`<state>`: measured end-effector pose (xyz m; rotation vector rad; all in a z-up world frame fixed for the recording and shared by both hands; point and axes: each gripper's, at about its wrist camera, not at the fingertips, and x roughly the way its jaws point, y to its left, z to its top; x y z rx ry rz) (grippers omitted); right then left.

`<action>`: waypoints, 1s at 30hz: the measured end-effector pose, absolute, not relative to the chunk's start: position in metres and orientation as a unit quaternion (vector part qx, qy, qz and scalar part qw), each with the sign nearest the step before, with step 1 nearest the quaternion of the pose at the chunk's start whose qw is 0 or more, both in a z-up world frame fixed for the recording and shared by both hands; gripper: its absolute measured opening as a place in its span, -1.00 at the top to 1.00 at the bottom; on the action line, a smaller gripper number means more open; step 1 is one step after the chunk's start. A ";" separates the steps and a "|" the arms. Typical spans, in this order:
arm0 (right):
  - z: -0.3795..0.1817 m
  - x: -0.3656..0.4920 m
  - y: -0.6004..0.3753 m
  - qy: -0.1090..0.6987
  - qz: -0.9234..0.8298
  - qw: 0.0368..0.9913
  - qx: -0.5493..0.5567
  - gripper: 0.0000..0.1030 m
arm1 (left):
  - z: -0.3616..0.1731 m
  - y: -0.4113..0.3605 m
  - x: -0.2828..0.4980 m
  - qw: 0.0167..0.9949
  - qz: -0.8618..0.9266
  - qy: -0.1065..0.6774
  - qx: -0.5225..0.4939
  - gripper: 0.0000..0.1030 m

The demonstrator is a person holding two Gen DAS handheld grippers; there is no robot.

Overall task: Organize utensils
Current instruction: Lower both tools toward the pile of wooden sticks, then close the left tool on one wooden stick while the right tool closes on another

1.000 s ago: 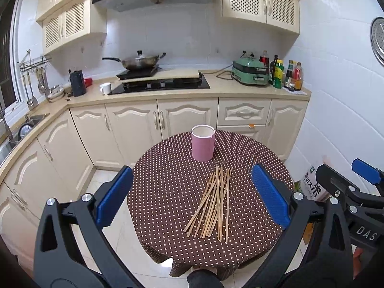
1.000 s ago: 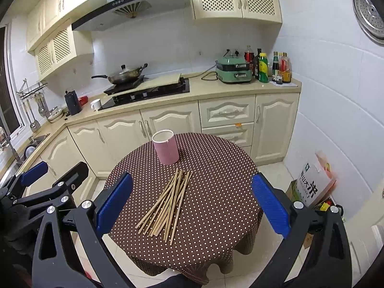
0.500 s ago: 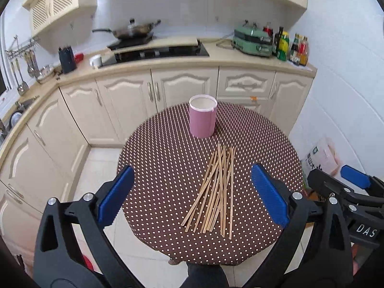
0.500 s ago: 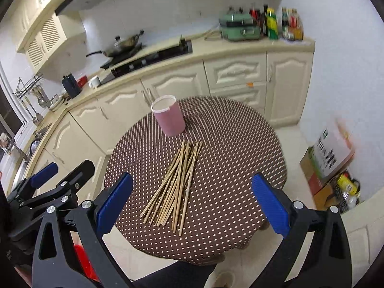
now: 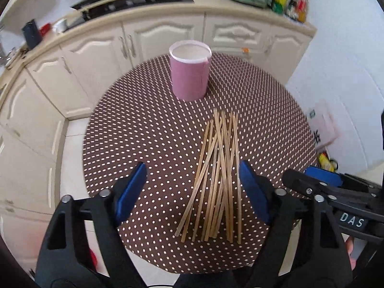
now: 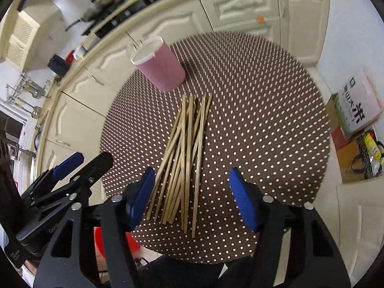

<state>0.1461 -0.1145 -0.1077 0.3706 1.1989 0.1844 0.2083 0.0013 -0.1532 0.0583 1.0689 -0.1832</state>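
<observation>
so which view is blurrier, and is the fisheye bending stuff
Right wrist view: more motion smear, dots on the tablecloth streak and the pink cup looks slanted. Left wrist view: chopsticks fairly crisp, counter behind smeared. Both bend the cabinets near the edges.

Each wrist camera looks steeply down along its own fingers from the near edge of the round table (image 5: 144,129). Both views face the cabinets (image 6: 242,7) and share the chopsticks (image 5: 219,175), the pink cup (image 5: 189,76) and the tabletop.
</observation>
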 end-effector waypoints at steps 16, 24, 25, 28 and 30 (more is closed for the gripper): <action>-0.175 0.192 -0.109 0.649 0.080 0.733 0.187 0.57 | -0.243 -0.012 0.260 0.777 -0.138 0.612 0.057 0.33; -0.195 0.207 -0.104 0.668 0.073 0.713 0.198 0.66 | -0.259 -0.023 0.283 0.760 -0.161 0.627 0.063 0.42; -0.197 0.207 -0.104 0.670 0.071 0.712 0.199 0.66 | -0.262 -0.025 0.286 0.758 -0.162 0.629 0.064 0.47; -0.200 0.211 -0.106 0.673 0.070 0.708 0.202 0.66 | -0.273 -0.030 0.298 0.752 -0.160 0.636 0.062 0.60; -0.207 0.221 -0.104 0.678 0.066 0.707 0.192 0.66 | -0.277 -0.032 0.301 0.754 -0.153 0.636 0.068 0.70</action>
